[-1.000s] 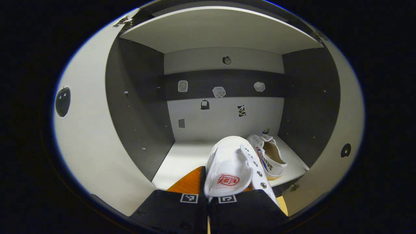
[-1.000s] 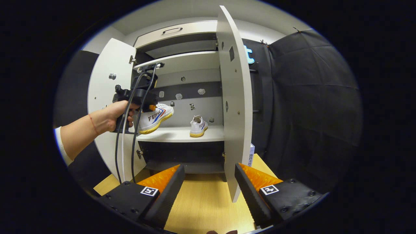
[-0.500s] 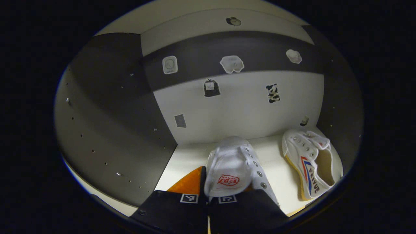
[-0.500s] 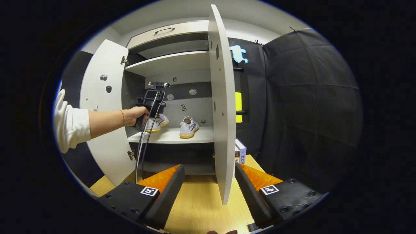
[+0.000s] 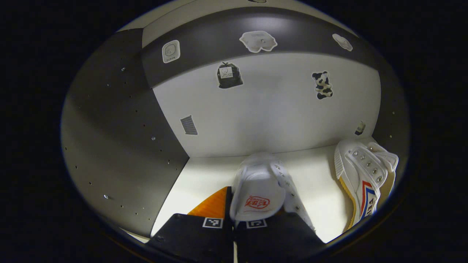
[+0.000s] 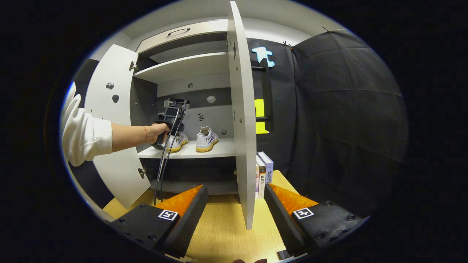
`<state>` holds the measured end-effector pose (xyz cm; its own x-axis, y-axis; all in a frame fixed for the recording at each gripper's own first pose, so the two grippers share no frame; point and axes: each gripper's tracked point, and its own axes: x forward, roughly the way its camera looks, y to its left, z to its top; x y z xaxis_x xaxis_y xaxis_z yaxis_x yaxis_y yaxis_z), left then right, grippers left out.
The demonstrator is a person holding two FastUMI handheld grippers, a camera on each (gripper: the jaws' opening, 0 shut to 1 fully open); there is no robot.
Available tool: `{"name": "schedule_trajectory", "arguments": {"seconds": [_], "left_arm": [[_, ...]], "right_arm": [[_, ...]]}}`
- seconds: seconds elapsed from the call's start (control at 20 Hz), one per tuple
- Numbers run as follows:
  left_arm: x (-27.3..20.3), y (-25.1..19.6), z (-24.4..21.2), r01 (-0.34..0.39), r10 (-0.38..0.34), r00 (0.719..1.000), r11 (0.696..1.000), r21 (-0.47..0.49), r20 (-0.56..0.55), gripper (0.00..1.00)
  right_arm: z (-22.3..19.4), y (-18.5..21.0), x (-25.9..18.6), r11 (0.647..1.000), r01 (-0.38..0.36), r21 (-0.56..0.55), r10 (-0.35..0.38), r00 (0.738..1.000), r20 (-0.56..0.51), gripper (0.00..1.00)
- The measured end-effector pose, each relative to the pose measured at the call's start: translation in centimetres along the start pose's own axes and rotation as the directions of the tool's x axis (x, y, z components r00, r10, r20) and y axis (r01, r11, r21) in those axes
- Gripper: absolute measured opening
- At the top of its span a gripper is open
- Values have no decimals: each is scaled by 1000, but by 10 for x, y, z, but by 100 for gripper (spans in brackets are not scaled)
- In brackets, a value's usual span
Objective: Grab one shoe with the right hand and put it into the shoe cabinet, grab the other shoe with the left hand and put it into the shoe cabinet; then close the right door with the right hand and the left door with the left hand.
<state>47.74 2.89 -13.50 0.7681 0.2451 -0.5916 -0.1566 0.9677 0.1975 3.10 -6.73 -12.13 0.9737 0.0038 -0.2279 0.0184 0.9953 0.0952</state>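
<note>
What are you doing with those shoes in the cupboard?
A person is putting a pair of white shoes away. The left gripper is inside the shoe cabinet, shut on the second shoe over the shelf. The first shoe already lies on that shelf to the right. The right gripper is open and empty near the right door. Both doors stand open.
</note>
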Motion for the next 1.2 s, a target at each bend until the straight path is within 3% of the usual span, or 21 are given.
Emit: {"name": "schedule_trajectory", "arguments": {"seconds": [0.2, 0.35, 0.45, 0.65, 0.95, 1.2], "left_arm": [[-10, 1, 0, 5, -5, 1000, 1000, 26, -14, 21], [-20, 8, 3, -9, 9, 1000, 998, 58, -2, 55], [-29, 13, 3, -11, 10, 1000, 998, 56, 20, 71], [-55, 14, -6, 28, -29, 998, 999, 22, 47, 90], [-113, 13, -9, 61, -59, 987, 998, -7, 150, 91], [-189, 19, -4, 102, -87, 952, 994, -36, 295, 91]], "right_arm": [[0, 2, 1, 1000, -8, 24, 8, 1000, -1, 98], [-1, 6, -2, 999, -16, 41, 16, 1000, -2, 94], [0, 7, -5, 999, -21, 45, 21, 1000, 3, 98], [0, 9, -16, 998, -31, 56, 30, 1000, 8, 98], [2, 13, -37, 998, -40, 57, 38, 999, 20, 99], [7, 19, -46, 998, -54, 37, 52, 998, 34, 99]]}}
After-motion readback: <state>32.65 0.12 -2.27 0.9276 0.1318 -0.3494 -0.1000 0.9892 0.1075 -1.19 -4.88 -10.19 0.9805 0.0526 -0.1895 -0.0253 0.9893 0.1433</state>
